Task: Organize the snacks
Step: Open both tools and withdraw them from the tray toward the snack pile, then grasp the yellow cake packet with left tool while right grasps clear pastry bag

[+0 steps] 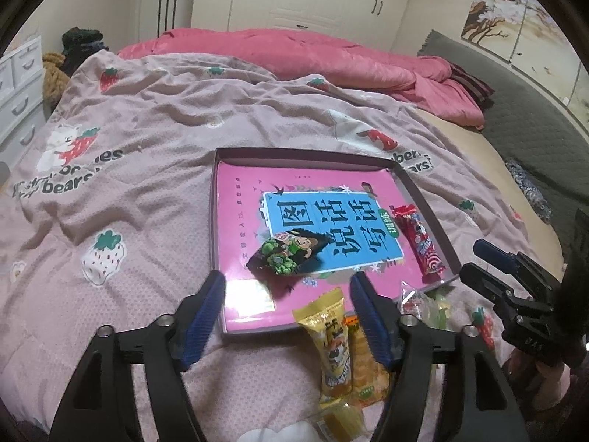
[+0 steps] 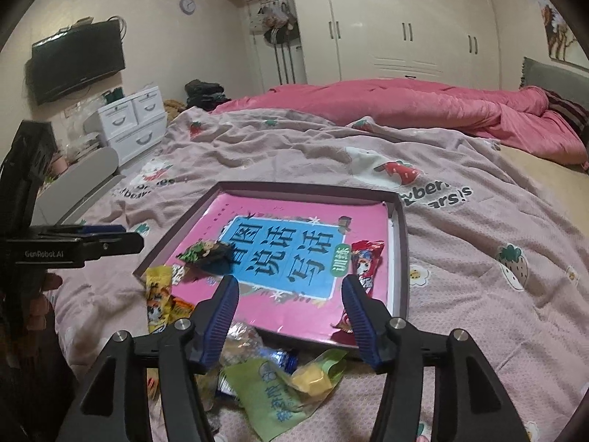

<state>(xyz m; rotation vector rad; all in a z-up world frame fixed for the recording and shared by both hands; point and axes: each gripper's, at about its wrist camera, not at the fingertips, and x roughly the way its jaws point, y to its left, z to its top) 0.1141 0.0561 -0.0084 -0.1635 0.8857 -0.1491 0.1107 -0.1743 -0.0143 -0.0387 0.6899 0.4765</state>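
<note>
A shallow dark-rimmed tray (image 1: 305, 154) lies on the bed with a pink book inside it. On the book rest a green-and-black snack packet (image 1: 287, 256) and, by the right wall, a red snack packet (image 1: 419, 243). My left gripper (image 1: 289, 287) hovers open over the tray's near edge, with nothing between its fingers. A yellow packet (image 1: 331, 346) and an orange packet (image 1: 368, 368) lie on the bedspread beneath it. My right gripper (image 2: 291, 287) is open and empty above the tray's (image 2: 309, 188) near side; the red packet (image 2: 366, 261) lies just past its right finger.
Loose snacks (image 2: 279, 379) are heaped on the strawberry bedspread (image 1: 147, 184) in front of the tray. A pink duvet (image 1: 331, 59) is bunched at the far end. White drawers (image 2: 136, 125) stand left of the bed. Each gripper shows at the other view's edge.
</note>
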